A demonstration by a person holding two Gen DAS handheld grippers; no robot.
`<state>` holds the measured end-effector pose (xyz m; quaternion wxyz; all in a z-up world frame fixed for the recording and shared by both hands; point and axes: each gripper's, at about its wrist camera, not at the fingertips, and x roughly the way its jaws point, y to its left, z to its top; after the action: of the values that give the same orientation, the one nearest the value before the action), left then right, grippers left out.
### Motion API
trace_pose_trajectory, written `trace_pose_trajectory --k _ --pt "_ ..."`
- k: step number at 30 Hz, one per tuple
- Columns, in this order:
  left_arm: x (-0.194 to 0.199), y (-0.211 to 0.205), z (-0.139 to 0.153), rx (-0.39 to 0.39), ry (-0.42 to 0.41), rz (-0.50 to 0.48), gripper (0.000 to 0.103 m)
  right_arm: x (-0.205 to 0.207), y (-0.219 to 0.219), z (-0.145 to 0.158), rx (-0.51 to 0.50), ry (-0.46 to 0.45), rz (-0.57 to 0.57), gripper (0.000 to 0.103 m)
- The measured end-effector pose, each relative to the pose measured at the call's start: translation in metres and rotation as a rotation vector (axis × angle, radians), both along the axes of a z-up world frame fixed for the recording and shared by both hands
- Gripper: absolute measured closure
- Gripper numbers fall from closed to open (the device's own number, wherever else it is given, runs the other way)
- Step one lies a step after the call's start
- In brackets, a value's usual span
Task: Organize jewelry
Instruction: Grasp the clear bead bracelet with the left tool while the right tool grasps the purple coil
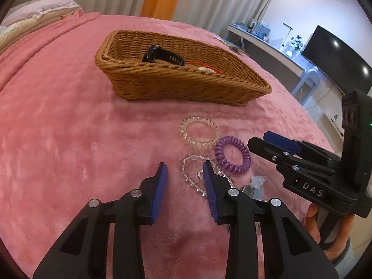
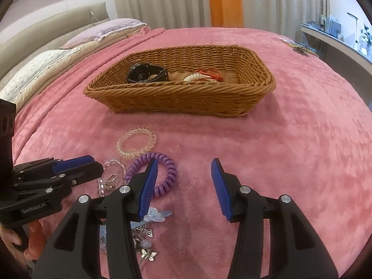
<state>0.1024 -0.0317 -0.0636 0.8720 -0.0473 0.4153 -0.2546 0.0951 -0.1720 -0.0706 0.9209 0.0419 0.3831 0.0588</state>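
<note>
Both grippers' fingers [image 1: 162, 186] stand apart, empty, beside the purple coil bracelet [image 2: 160, 174].

Watch [image 2: 147, 74] in basket [image 2: 176, 102]; bracelets [image 2: 136, 144] before

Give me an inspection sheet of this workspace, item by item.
Surface: pink blanket on a bed.
Job's things: wicker basket holds a black watch and a white coil tie; outside it lie a clear coil tie, purple coil tie, bead bracelet and butterfly charms.
Clutter: nothing seen.
Grippers: left gripper open, empty; right gripper open, empty.
Cables: nothing seen on the bed.
Surroundings: pillows, curtains, dark screen.
</note>
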Motion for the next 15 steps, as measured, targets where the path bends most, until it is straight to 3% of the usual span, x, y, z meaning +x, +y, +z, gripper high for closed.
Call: trace_pose_trajectory --k 2,9,13,15 --pt "0.001 -0.004 -0.002 0.015 0.007 0.002 0.084 0.001 0.004 -0.001 -0.012 0.006 0.01 0.064" --pt "-0.003 -0.011 -0.004 0.064 -0.006 -0.011 0.086 0.004 0.015 -0.007 -0.065 0.029 0.033 0.068" --pt "-0.005 -0.015 -0.004 0.09 -0.016 -0.016 0.088 0.008 0.023 -0.014 -0.091 0.065 0.069 0.083" --pt "-0.007 -0.017 -0.003 0.104 -0.024 -0.018 0.096 0.005 0.028 -0.013 -0.115 0.054 0.075 0.09"
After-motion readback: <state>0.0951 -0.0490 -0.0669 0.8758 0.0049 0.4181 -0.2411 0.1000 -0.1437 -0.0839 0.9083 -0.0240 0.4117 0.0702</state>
